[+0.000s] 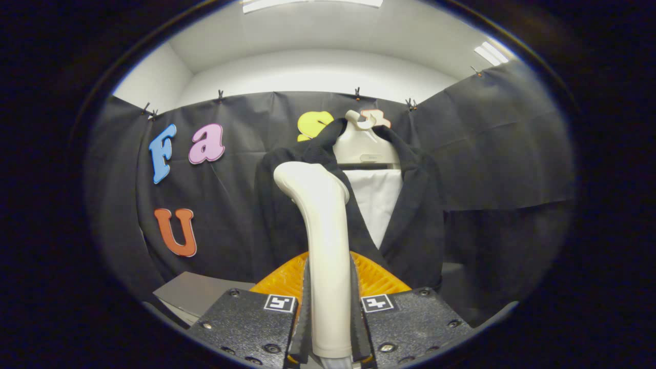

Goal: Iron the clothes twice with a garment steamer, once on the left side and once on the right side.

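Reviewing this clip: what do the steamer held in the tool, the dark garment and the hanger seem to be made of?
Steamer: likely hard plastic, cream, smooth with a soft sheen along its curved handle; the tool is shut on it. Dark garment: matte black woven cloth, judging by its soft folds and draped lapels; the exact fibre cannot be told. Hanger: apparently moulded cream plastic, smooth with rounded shoulders and hook.
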`<control>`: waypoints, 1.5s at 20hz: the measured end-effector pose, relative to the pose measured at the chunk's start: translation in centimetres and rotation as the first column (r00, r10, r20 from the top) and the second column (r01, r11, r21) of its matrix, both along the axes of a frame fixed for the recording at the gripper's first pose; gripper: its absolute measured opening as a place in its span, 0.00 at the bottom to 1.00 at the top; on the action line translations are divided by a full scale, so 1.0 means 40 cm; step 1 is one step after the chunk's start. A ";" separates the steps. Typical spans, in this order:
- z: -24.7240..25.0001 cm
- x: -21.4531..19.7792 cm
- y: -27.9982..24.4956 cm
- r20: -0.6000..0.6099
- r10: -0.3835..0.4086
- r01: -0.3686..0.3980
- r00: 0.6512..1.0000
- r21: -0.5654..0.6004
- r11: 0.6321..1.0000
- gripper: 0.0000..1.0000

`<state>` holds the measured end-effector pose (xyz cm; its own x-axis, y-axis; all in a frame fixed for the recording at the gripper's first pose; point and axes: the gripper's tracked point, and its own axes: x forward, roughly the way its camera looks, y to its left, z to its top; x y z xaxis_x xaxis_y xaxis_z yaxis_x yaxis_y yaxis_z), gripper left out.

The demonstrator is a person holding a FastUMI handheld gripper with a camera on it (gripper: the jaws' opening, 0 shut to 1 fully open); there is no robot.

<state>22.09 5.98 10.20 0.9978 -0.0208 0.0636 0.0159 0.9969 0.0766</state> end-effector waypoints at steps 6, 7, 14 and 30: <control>-0.061 0.009 -0.003 -0.040 -0.033 0.032 0.999 -0.040 0.999 0.34; -0.072 0.009 -0.005 -0.047 -0.040 0.038 0.998 -0.046 0.998 0.34; -0.137 0.001 -0.012 -0.088 -0.070 0.063 0.994 -0.079 0.995 0.34; -0.308 -0.020 -0.047 -0.212 -0.102 0.080 0.972 -0.113 0.990 0.34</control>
